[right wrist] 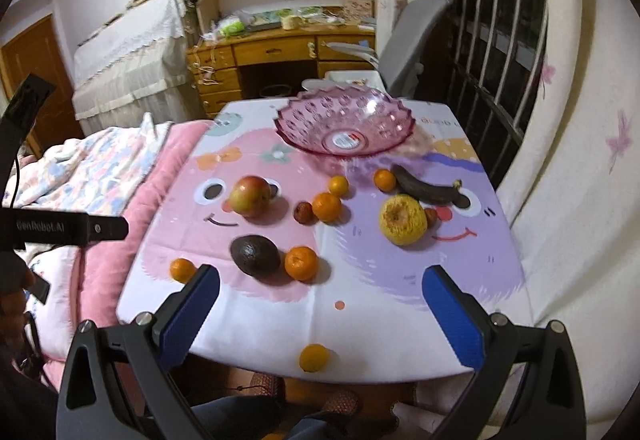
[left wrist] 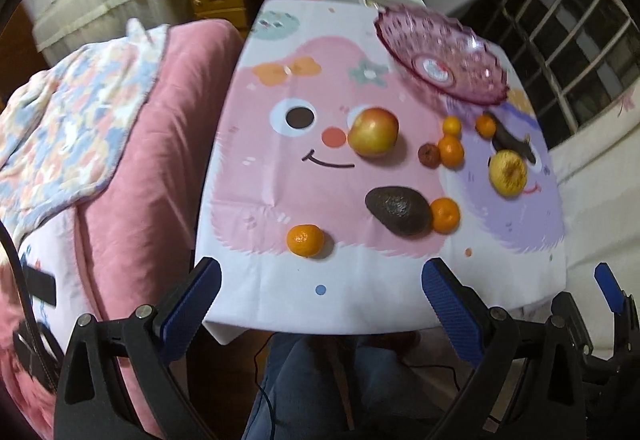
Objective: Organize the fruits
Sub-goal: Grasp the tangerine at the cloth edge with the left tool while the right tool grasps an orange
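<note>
both claws hang wide apart and empty over the tabletop's near edge: left claw (left wrist: pixel 322 304), right claw (right wrist: pixel 320 304). the pink bowl (right wrist: pixel 344 124) sits empty near the far edge. before it lie the apple (right wrist: pixel 251 195), a dark banana (right wrist: pixel 424 185), a yellow fruit (right wrist: pixel 403 220), an avocado (right wrist: pixel 254 254) touching a tangerine (right wrist: pixel 301 263), and more small tangerines scattered between. one tangerine (right wrist: pixel 314 357) rests right at the near edge, between the right claw's fingers (right wrist: pixel 454 314).
</note>
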Motion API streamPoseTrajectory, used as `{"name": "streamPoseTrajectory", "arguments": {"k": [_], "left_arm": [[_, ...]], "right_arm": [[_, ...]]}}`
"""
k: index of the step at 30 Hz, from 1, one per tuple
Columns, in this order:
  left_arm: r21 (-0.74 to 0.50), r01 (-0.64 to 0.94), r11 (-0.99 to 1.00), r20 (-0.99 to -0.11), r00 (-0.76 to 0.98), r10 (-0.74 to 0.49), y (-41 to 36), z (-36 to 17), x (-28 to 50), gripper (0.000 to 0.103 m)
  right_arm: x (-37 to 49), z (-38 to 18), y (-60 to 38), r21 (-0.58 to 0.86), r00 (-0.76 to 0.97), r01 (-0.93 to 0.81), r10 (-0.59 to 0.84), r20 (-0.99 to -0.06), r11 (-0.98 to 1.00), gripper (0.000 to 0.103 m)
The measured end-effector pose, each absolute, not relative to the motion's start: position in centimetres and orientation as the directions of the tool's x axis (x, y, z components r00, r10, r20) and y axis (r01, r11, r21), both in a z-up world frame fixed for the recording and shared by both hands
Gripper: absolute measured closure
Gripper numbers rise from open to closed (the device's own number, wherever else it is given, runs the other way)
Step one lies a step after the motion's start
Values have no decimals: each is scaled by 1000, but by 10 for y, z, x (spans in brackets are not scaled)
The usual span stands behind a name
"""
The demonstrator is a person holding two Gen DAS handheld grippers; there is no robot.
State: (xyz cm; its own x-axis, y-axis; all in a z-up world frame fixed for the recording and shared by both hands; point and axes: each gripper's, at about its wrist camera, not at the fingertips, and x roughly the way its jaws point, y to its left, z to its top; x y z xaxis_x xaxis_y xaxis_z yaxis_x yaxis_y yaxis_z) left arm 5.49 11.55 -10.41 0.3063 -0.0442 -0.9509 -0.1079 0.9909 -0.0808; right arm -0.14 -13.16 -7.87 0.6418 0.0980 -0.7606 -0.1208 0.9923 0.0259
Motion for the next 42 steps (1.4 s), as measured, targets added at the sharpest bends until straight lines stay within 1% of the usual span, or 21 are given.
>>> {"name": "streamPoseTrajectory", "arguments": {"k": [5, 10, 12, 14, 16, 18, 19, 23, 25, 27, 28, 30, 31, 32, 33, 40, 42], "left_arm": [[-140, -52, 989, -963, 239, -124, 124, -142, 75, 3], [-112, 2, 994, -981, 161, -110, 126, -183, 94, 3], [-105, 15, 994, -986, 130, -106, 128, -196, 99, 4], [-96, 26, 995, -990, 105, -98, 129, -210, 106, 8], [-88, 37, 995, -993, 78, -91, 130, -224, 110, 10], [-86, 49, 995, -995, 48, -88, 130, -237, 114, 15], [-88, 55, 995, -995, 39, -90, 130, -241, 115, 16], [-104, 78, 992, -995, 5, -104, 129, -257, 118, 27], [-113, 85, 990, -994, -8, -112, 130, -261, 120, 29], [-127, 92, 988, -992, -17, -126, 129, -266, 123, 37], [-129, 94, 987, -992, -21, -127, 128, -269, 124, 39], [-128, 100, 987, -992, -31, -125, 126, -273, 126, 50], [-132, 104, 986, -991, -35, -130, 125, -275, 126, 53], [-140, 106, 984, -990, -38, -137, 125, -277, 126, 59], [-154, 107, 982, -988, -40, -150, 126, -279, 126, 62], [-179, 120, 977, -984, -29, -176, 125, -284, 128, 63], [-187, 117, 975, -982, -34, -184, 127, -286, 130, 63]], "right_arm": [[-8, -115, -123, -15, 632, -84, 41, -774, 996, 1], [-13, -150, -115, -21, 589, -46, 11, -808, 999, 2], [-14, -167, -113, -18, 563, -29, 2, -827, 999, 5], [-14, -183, -109, -24, 528, -7, -17, -849, 1000, 10], [-12, -198, -108, -31, 486, 16, -35, -873, 999, 12], [-10, -210, -107, -37, 439, 46, -53, -897, 998, 18], [-9, -217, -107, -30, 410, 68, -55, -910, 997, 22], [-7, -225, -108, 8, 375, 104, -32, -927, 995, 29], [-6, -227, -107, 0, 367, 109, -40, -929, 994, 33], [-5, -229, -107, 7, 360, 119, -36, -932, 993, 37], [-5, -230, -108, 14, 358, 124, -32, -933, 992, 40], [-2, -233, -108, 16, 347, 135, -32, -937, 991, 47], [0, -234, -107, 11, 343, 139, -38, -938, 990, 51], [1, -235, -107, 1, 338, 145, -48, -940, 989, 54], [4, -236, -107, 0, 336, 149, -50, -941, 989, 55], [9, -237, -110, -15, 320, 192, -77, -944, 981, 73], [10, -236, -114, 12, 309, 212, -56, -949, 977, 73]]}}
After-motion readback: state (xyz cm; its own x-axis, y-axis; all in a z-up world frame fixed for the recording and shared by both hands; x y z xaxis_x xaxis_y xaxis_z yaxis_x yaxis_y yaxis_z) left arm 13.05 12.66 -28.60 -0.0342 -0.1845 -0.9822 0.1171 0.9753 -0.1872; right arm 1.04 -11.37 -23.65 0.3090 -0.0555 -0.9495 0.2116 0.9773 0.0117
